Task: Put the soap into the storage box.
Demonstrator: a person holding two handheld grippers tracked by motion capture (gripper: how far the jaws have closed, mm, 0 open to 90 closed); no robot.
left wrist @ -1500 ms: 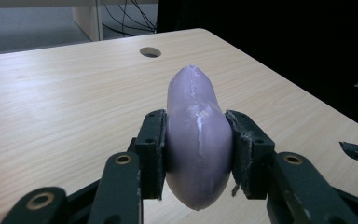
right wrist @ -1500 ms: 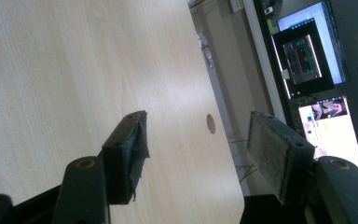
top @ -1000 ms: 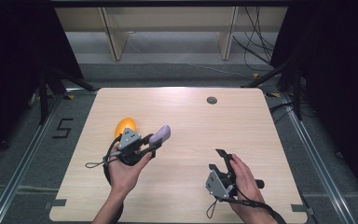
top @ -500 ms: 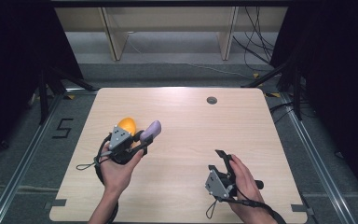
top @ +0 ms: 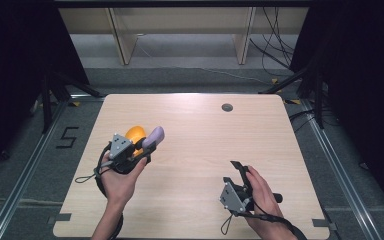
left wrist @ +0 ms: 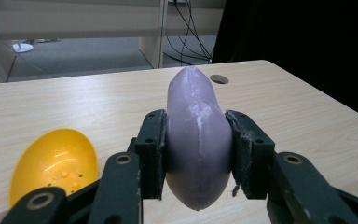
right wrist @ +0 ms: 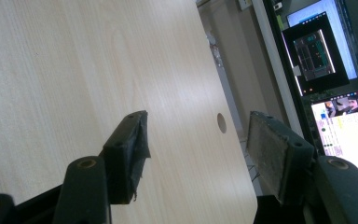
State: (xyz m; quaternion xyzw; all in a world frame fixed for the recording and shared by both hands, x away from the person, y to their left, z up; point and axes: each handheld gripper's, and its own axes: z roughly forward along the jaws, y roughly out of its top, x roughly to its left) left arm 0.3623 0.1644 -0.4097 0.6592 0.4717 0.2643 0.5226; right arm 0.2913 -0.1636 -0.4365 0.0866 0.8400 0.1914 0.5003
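A pale purple egg-shaped shell (left wrist: 196, 140) is clamped between the black pads of my left gripper (left wrist: 196, 156), its tip pointing away from me. In the high view the same purple shell (top: 153, 136) sticks out of the left gripper (top: 145, 147) over the left part of the table. A yellow egg half (left wrist: 53, 163) lies hollow side up on the wood just beside it, and shows as the yellow egg half (top: 135, 135) behind the gripper from above. My right gripper (top: 240, 170) rests low at the front right, its jaws open with nothing between them (right wrist: 198, 154).
The light wooden table (top: 195, 125) has a round cable hole (top: 227, 107) near its far edge. Shelving legs and cables stand on the floor beyond. Lit monitors (right wrist: 335, 93) show past the table edge in the right gripper view.
My left hand has carried the purple shell leftward, closer to the yellow egg half. The right hand has stayed where it was.
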